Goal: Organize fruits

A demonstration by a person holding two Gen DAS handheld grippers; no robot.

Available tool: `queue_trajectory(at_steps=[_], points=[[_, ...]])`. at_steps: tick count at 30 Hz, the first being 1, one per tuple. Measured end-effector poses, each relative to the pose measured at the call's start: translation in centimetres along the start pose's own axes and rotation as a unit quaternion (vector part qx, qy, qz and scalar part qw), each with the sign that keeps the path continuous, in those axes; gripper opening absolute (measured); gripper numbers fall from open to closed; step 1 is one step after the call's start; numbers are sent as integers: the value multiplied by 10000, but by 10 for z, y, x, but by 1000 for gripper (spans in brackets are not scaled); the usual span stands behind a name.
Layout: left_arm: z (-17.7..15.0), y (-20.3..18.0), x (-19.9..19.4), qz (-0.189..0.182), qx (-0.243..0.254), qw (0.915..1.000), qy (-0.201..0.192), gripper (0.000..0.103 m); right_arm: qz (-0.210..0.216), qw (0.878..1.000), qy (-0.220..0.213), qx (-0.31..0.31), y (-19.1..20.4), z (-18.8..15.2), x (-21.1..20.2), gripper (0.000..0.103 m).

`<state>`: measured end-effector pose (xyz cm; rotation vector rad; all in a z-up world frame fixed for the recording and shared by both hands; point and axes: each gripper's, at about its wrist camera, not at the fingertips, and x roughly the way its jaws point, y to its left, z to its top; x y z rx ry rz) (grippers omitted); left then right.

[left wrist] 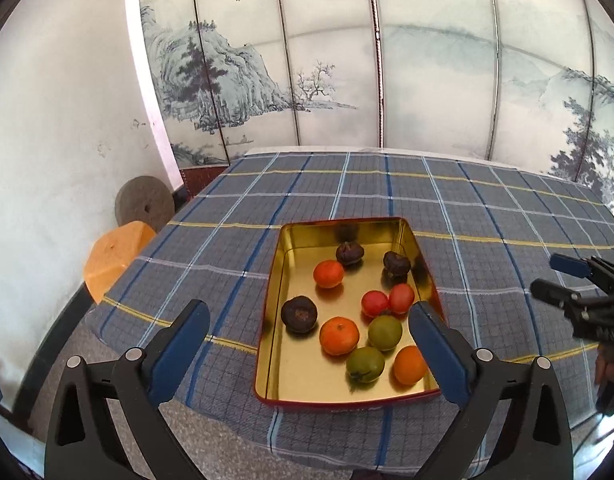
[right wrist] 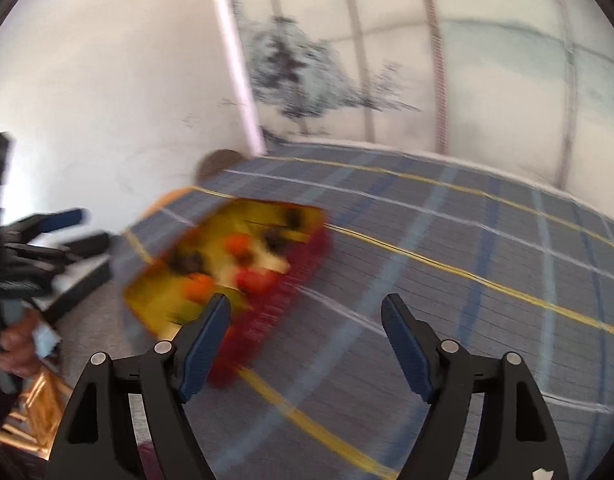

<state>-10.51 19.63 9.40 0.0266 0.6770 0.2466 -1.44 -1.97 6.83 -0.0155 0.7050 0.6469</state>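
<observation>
A gold-lined red tin (left wrist: 273, 304) sits on the plaid tablecloth and holds several fruits: oranges (left wrist: 339, 336), two green fruits (left wrist: 385, 333), two red tomatoes (left wrist: 401, 298) and dark brown fruits (left wrist: 299, 314). My left gripper (left wrist: 309, 314) is open and empty, hovering just before the tin's near end. My right gripper (right wrist: 306, 302) is open and empty, right of the tin (right wrist: 267, 304), which is blurred in the right wrist view. The right gripper also shows in the left wrist view (left wrist: 559, 276) at the right edge.
The blue plaid tablecloth (left wrist: 487, 216) covers the table. A painted folding screen (left wrist: 347, 60) stands behind it. An orange stool (left wrist: 115, 256) and a round stone disc (left wrist: 145, 208) are at the left by the white wall.
</observation>
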Motion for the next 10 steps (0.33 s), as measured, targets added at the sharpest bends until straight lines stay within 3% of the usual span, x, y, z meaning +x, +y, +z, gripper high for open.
queue_trajectory(at_steps=[5, 8, 10], points=[[4, -11, -2, 16, 64, 10000, 35, 100, -884, 9944, 472, 327, -87, -18, 4, 78], [7, -19, -4, 34, 148, 9999, 59, 100, -1663, 9785, 882, 844, -171, -36, 7, 78], [9, -23, -4, 61, 178, 9998, 104, 100, -1771, 9752, 942, 931, -186, -38, 6, 81]])
